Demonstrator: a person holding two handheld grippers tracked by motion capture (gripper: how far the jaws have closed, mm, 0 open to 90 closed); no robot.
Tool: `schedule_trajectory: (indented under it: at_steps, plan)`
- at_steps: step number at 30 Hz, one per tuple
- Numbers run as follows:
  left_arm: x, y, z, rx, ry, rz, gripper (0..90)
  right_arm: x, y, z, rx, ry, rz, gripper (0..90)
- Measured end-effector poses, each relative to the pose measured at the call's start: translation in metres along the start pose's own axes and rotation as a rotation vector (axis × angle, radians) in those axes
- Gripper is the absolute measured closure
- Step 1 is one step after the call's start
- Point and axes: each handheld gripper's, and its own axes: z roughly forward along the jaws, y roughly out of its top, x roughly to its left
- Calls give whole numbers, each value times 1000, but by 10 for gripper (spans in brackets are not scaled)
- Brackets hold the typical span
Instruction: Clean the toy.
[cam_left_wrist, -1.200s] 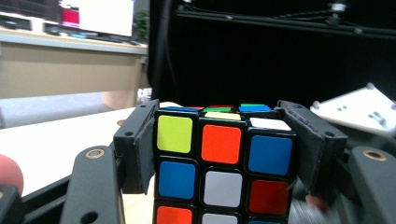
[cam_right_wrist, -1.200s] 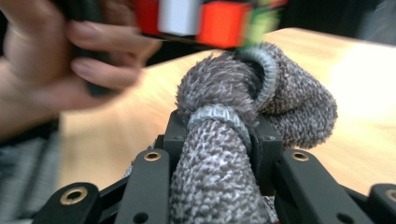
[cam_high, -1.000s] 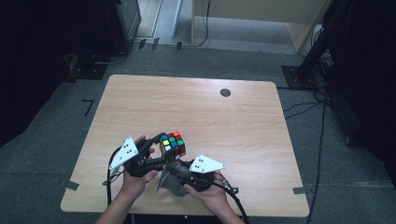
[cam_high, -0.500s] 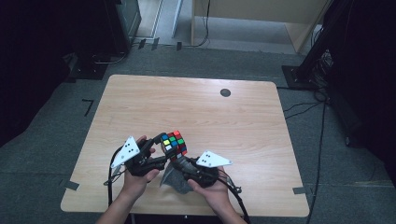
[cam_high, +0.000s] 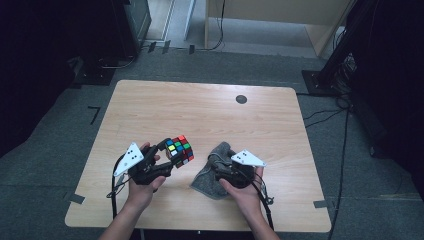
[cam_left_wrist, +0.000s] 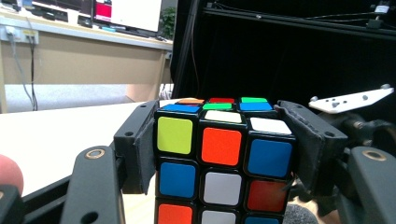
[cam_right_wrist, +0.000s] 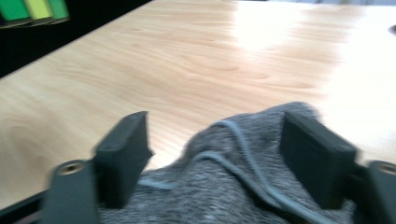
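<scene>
The multicoloured plastic puzzle cube (cam_left_wrist: 223, 161) is clamped by the left gripper (cam_high: 161, 156) for wiping; the right gripper (cam_right_wrist: 219, 154), its jaws just opened wide, straddles the grey knitted cloth (cam_right_wrist: 243, 186) unpressed.

The high view looks forward and down from above the person's side onto the whole light wooden table (cam_high: 210, 115). The left gripper view sits low and close behind a multicoloured puzzle cube (cam_left_wrist: 219, 158), also visible from above (cam_high: 179, 150). The right gripper view looks closely across a crumpled grey cloth (cam_right_wrist: 243, 186), shared with the high view (cam_high: 212, 175)
</scene>
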Motion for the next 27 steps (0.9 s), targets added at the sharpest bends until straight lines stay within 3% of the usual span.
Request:
schedule_trajectory:
  at_steps: [3, 9, 13, 21, 27]
  plan:
    - [2, 0, 0, -1, 4, -7, 341, 1, 5, -6, -29, -7, -5, 162]
    - [-3, -1, 4, 10, 8, -2, 340, 33, 10, -8, -82, 118, -92, 133]
    - [-7, -1, 7, 22, 11, -10, 340, 49, 11, -9, -100, 145, -128, 134]
    - [-21, -5, 14, 40, -12, 8, 340, 62, 12, -10, -144, 155, -164, 130]
    - [-29, -6, 18, 46, -19, -3, 340, 70, 11, -10, -160, 148, -174, 135]
